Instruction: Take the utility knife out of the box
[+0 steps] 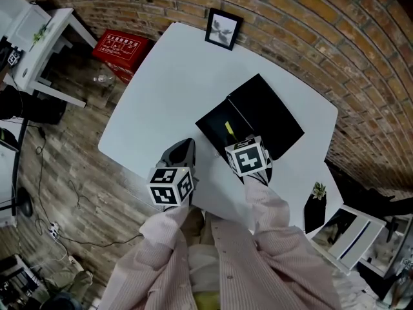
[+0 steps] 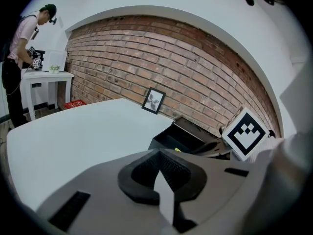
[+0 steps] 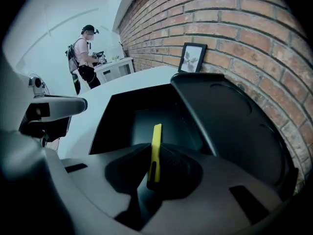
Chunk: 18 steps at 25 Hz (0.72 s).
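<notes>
- At the far left, off the bench (image 1: 161, 89), a white side table (image 1: 39, 34) stands on the wooden floor, with a red case (image 1: 121, 49) on the floor between it and the bench's edge.
- Behind the side table, seen from the left gripper view, a person (image 2: 19, 48) in a cap bends over it, well apart from the work.
- Over the bench's near edge, the left gripper (image 2: 157, 153) hovers clenched on nothing, its pads meeting at the tips. It sits just left of the box and does not touch it.
- At the bench's back edge, a small framed picture (image 1: 223, 29) leans against the brick wall (image 1: 310, 24), well behind the box.
- Right of centre on the bench sits the black box (image 3: 120, 126), open, its dark walls rising around the tray.
- Inside the tray's outline is the yellow utility knife (image 3: 156, 141), turned on edge. I cannot tell whether it is off the tray's floor.
- Over the box's near wall, the right gripper (image 3: 154, 156) points steeply down and grasps the knife's near end between both pads.
- Right of the tray, the hinged lid (image 3: 230, 126) lies open toward the wall, close beside the knife's path on that side.
- Further right, past the bench's corner, a small potted plant (image 1: 318, 191) stands.
</notes>
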### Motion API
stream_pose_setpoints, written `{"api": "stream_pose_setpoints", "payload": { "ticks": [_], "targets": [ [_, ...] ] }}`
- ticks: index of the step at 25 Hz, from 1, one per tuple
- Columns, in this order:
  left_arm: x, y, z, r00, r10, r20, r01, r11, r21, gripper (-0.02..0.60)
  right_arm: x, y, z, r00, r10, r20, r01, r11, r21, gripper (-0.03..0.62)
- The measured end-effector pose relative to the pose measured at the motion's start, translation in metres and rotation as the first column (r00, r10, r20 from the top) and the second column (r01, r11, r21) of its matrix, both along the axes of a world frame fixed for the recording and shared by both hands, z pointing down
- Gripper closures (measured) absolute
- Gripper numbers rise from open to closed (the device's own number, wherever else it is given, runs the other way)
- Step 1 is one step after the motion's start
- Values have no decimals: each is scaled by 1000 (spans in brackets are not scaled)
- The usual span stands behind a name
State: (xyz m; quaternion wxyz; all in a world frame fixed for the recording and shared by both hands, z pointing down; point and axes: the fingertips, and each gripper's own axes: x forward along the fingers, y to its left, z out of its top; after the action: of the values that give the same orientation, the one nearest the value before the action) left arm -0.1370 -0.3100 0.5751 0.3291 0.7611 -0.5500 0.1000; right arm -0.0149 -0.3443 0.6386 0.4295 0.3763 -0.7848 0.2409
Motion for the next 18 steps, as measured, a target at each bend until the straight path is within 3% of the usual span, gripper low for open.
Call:
{"api": "stream_pose_setpoints", "payload": {
  "ticks": [6,18],
  "targets": [
    [2,1,-4,1000,31,-1,-31,999,21,589,1,2,-4,1000,-1,12,1,1000,8,534],
    [7,2,-30,997,78,23,-80,989,122,589,-9,9,-49,981,-18,192,-2,995,101,536]
  ]
}}
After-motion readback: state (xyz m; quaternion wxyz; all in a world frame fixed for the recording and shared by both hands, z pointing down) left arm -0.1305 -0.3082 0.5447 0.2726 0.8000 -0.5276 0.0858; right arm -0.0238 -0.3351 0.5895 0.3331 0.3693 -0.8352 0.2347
